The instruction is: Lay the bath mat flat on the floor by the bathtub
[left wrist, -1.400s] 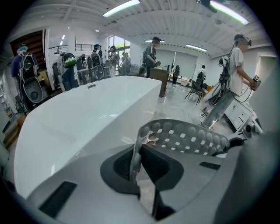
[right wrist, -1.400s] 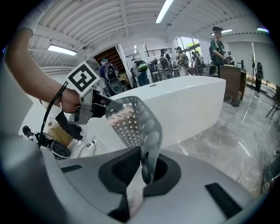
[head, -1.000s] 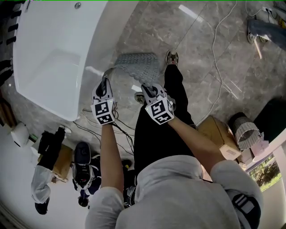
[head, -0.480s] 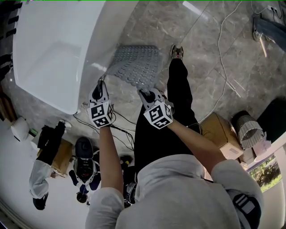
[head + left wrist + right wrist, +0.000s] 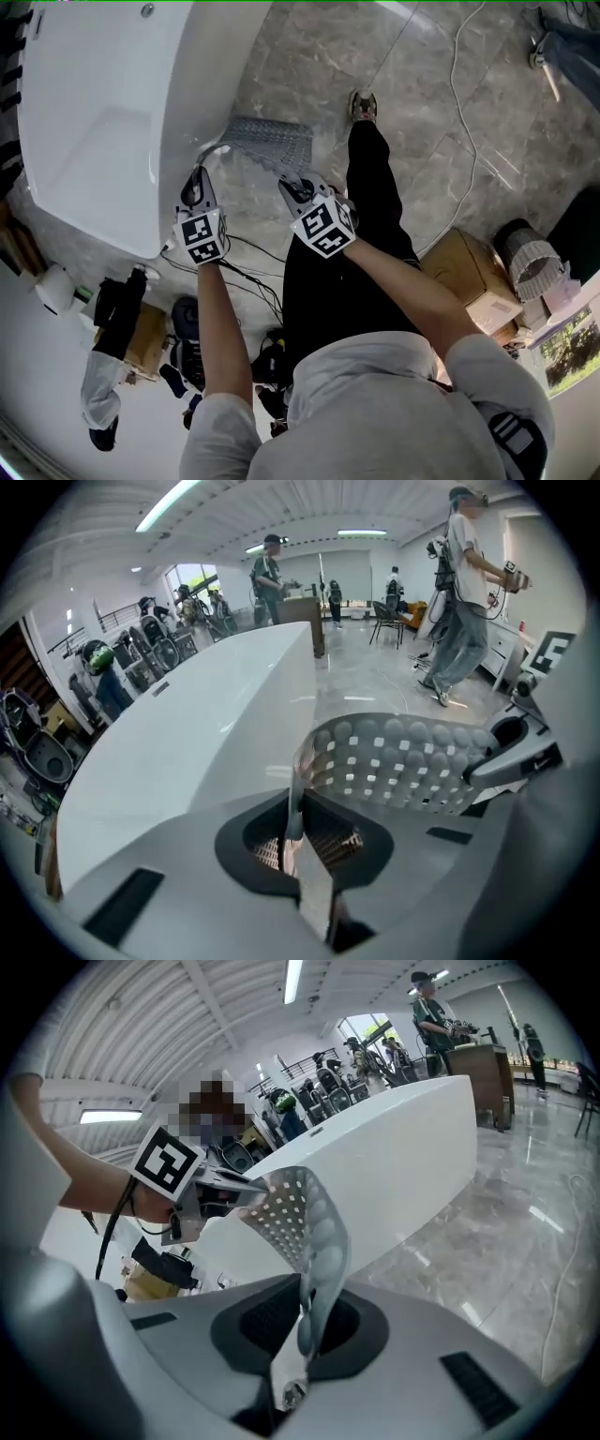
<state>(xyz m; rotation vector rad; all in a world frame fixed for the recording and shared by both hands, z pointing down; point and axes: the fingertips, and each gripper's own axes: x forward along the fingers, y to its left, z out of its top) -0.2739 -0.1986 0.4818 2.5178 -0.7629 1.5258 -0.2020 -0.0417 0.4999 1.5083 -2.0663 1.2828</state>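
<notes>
Right now the white bathtub (image 5: pixel 103 122) fills my left side, with the grey marble floor (image 5: pixel 422 103) running alongside it. The bubbled bath mat (image 5: pixel 267 142) is held up by its near edge close against the tub; I can't tell whether its far end touches down. My left gripper (image 5: pixel 194 186) and right gripper (image 5: pixel 291 186) each have their fingers pinched nearly together on a thin strip of mat. I reckon such shallow pinches could slip, the drooping end could fold under on landing, or the black cables (image 5: pixel 246 267) could snag it.
</notes>
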